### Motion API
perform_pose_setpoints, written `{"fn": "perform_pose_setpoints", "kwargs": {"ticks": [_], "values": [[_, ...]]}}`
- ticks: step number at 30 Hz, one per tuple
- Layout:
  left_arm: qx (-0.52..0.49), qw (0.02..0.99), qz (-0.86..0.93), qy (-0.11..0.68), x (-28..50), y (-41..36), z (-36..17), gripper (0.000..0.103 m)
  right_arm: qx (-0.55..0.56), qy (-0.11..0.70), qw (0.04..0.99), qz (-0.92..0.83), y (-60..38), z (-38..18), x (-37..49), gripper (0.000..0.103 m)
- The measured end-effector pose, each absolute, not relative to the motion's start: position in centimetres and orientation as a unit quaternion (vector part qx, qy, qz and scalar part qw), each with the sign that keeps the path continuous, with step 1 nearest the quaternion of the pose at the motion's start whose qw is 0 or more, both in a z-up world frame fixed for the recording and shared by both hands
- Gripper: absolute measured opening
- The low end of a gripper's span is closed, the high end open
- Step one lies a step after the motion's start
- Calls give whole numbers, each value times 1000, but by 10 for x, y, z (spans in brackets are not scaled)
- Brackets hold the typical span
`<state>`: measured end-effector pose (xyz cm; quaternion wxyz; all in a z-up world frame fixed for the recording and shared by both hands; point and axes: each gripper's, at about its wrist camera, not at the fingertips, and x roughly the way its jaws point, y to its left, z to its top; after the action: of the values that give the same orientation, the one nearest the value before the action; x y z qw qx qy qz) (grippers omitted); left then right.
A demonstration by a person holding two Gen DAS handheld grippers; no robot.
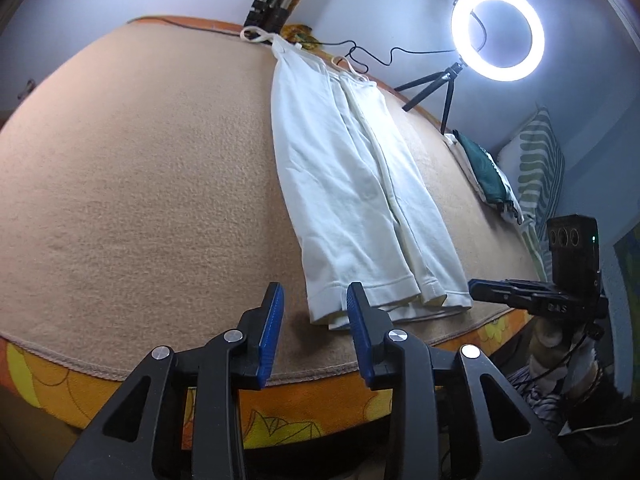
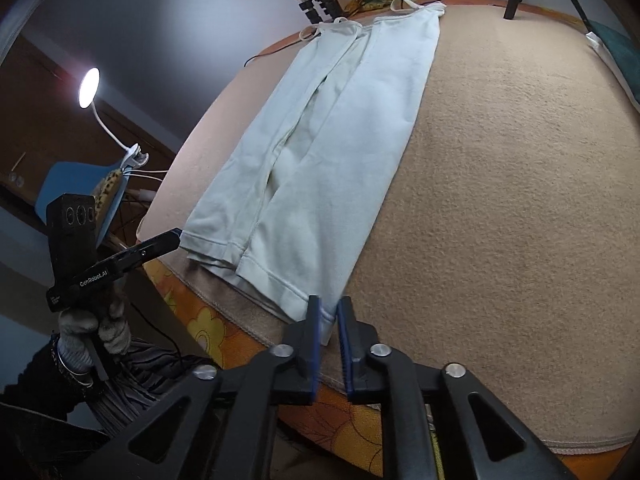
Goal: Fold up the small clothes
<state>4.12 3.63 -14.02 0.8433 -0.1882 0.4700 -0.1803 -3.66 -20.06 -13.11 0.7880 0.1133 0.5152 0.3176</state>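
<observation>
Clearly the long white cotton strappy garment (image 1: 352,184) has been laid lengthwise on the beige fleece blanket (image 1: 140,180) covering the bed, its side panels turned inward and its hem at the near edge, where both tools can reach it. The left gripper (image 1: 314,300) hovers at one hem corner, jaws wide and empty. The right gripper (image 2: 328,314) sits at the other corner, jaws narrow with the hem's edge between them, though not visibly pinched. Lifting both corners together looks like the plan, towards the straps (image 2: 404,4).
</observation>
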Motion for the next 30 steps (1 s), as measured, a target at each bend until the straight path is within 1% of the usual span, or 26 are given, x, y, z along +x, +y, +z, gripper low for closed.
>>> {"fn": "perform_pose_setpoints", "kwargs": {"ticks": [1, 3, 6, 9, 10, 11, 12, 13, 14, 16, 19, 24, 30], "values": [[-194, 839, -183, 474, 43, 36, -142, 31, 120, 515, 787, 318, -202, -132, -36, 47], [-211, 827, -192, 485, 48, 35, -147, 31, 135, 517, 780, 325, -203, -135, -33, 45], [-229, 810, -209, 498, 54, 32, -152, 31, 145, 519, 775, 330, -198, -139, -31, 39], [-244, 801, -217, 501, 57, 34, -155, 27, 147, 517, 773, 336, -194, -140, -31, 32], [-247, 799, -218, 503, 58, 35, -155, 17, 152, 516, 772, 339, -193, -142, -30, 30], [-246, 799, -218, 504, 59, 35, -156, 6, 156, 518, 768, 343, -192, -143, -30, 27], [-246, 800, -216, 502, 58, 36, -156, 5, 160, 520, 763, 348, -191, -144, -29, 21], [-250, 800, -216, 500, 57, 38, -157, 5, 166, 523, 758, 352, -191, -146, -28, 15], [-258, 798, -219, 499, 56, 40, -157, 5, 178, 526, 752, 355, -192, -149, -27, 13], [-266, 797, -223, 494, 55, 42, -154, 4, 202, 528, 742, 359, -196, -151, -25, 7], [-280, 796, -226, 487, 55, 45, -150, 4, 242, 526, 729, 366, -204, -152, -21, 4], [-314, 788, -237, 473, 62, 50, -138, 4, 305, 502, 715, 379, -217, -141, -15, 4], [-309, 806, -240, 445, 84, 53, -112, 4, 319, 486, 722, 375, -219, -125, -2, 4]]}}
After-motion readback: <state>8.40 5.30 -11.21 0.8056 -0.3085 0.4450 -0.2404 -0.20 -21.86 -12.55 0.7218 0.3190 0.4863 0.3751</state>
